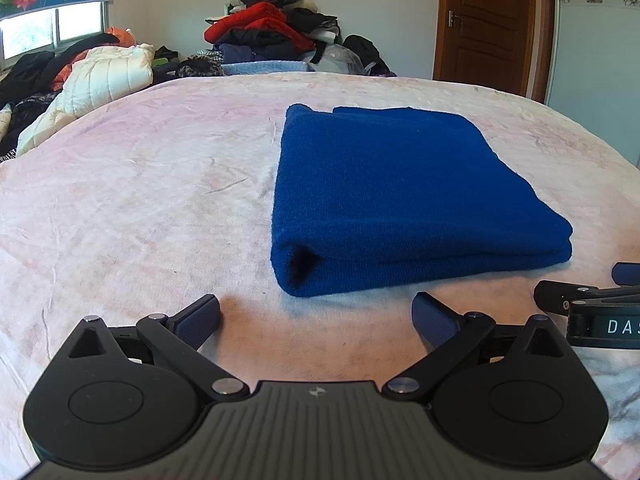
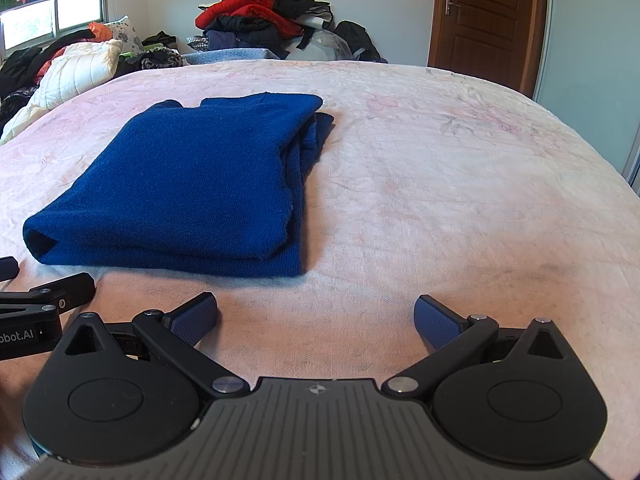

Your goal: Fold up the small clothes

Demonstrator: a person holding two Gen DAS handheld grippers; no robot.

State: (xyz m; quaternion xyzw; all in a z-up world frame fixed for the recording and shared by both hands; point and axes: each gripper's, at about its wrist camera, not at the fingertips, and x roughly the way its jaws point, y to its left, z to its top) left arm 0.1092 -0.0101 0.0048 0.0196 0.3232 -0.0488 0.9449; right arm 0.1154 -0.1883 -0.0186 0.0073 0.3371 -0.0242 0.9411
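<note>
Sweater (image 1: 392,196), blue, lies folded on our bed (image 1: 140,184), loose edges stacked at its right. Left claw (image 1: 316,316) and right claw (image 2: 316,314) gape wide, empty; careless nudging could spill those layers.

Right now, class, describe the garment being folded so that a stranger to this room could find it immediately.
Start at the wide bed with the pale pink cover. On its open middle lies a blue sweater, folded into a flat rectangle just beyond the grippers. Unlike the heaped clothes pile by the far wall, it lies alone, one solid deep blue.
</note>
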